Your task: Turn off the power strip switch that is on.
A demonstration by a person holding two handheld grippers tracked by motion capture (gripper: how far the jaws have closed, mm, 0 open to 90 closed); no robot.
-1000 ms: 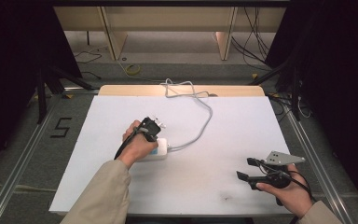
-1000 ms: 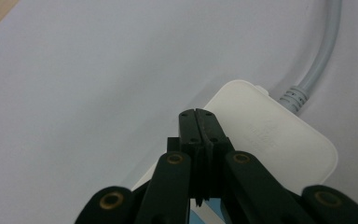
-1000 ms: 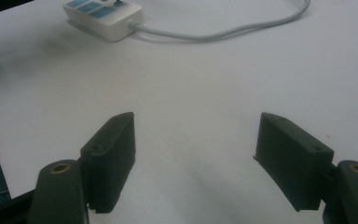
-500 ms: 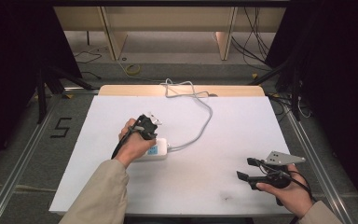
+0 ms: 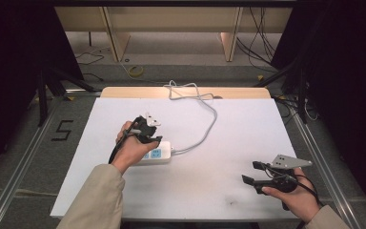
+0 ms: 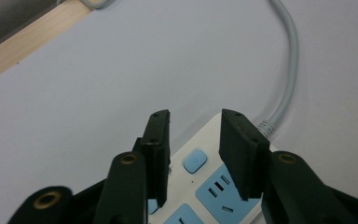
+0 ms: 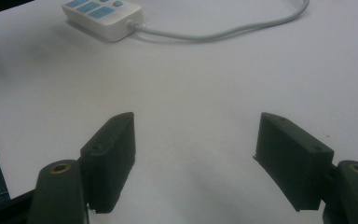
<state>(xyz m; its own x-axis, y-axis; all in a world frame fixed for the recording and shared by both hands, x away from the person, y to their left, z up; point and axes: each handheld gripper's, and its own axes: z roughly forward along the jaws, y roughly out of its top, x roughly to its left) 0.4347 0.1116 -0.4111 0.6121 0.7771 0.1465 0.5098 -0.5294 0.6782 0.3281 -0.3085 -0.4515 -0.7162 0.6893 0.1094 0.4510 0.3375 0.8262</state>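
left gripper (image 6: 193, 154) just above white plastic power strip with blue sockets (image 6: 214, 182), fingers parted narrowly, just opening, gripping nothing. right gripper (image 7: 193, 161) idle, fingers wide. switch press seemingly done.

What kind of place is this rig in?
Probably a lab or data-collection workspace: a white table on a railed metal frame, dark curtains either side, loose cables on the floor, and a taped "5".

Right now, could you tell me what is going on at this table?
A person is working on a white power strip lying on the white table, its grey cable trailing toward the far edge. The left gripper hovers over the strip's blue switch; its jaws have just been opening, with nothing pinched between them. The right gripper rests open near the table's front right, apart from the strip.
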